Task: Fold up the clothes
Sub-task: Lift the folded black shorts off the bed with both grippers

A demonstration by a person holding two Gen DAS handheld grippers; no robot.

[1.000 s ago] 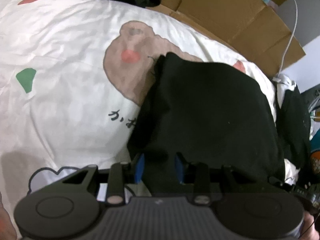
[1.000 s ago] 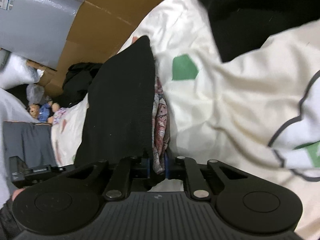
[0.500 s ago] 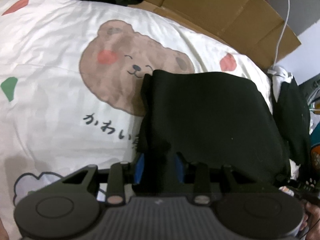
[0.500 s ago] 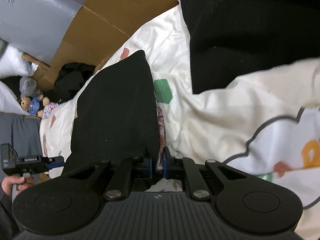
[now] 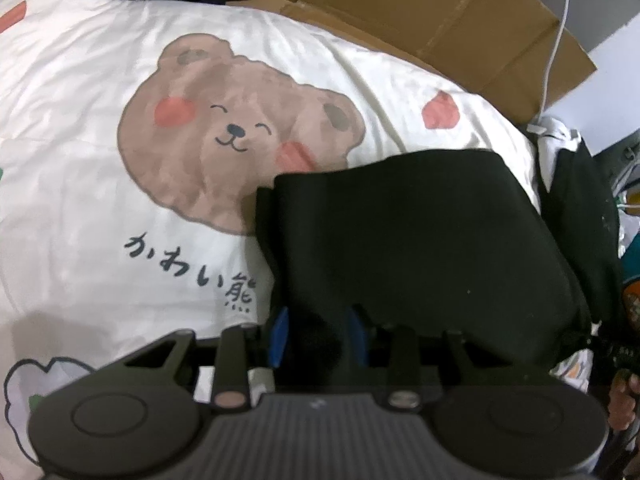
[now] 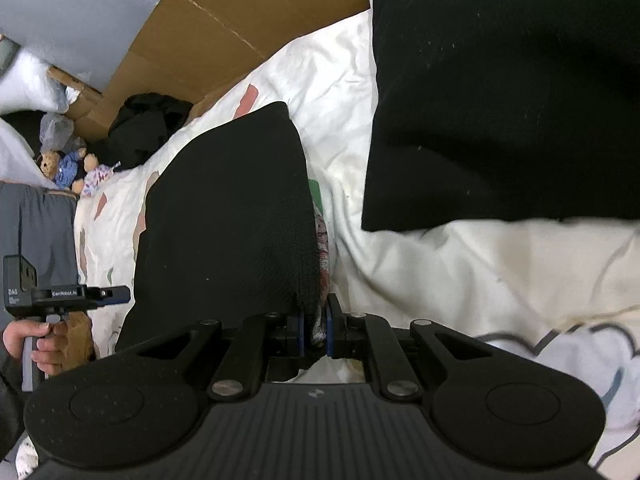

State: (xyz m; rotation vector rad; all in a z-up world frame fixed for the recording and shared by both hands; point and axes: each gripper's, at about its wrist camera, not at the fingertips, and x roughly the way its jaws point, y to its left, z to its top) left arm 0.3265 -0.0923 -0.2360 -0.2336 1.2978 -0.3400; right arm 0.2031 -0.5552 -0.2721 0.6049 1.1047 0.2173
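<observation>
Hanging from both grippers, the black garment (image 5: 420,248) is carried above a bed whose white duvet (image 5: 80,160) bears a smiling brown bear (image 5: 240,140). In the left wrist view the left hand-held gripper (image 5: 316,334) is clamped on a thick bunch of the cloth between its blue pads, and the folded panel spreads away ahead and to the right, its long edge running across the picture toward the other hand. Japanese characters (image 5: 192,268) printed under the bear read "kawaii kuma". In the right wrist view the right hand-held gripper (image 6: 315,326) is pinched nearly together on a thin edge of the garment (image 6: 228,216), with a patterned lining (image 6: 323,248) showing at the seam; the cloth stretches forward and left toward the left tool (image 6: 60,294), whose body carries small lettering, "DAS" and what looks like "GenRobot.AI". A second black garment (image 6: 500,92) lies on the duvet to the right, apart from the held one.
</observation>
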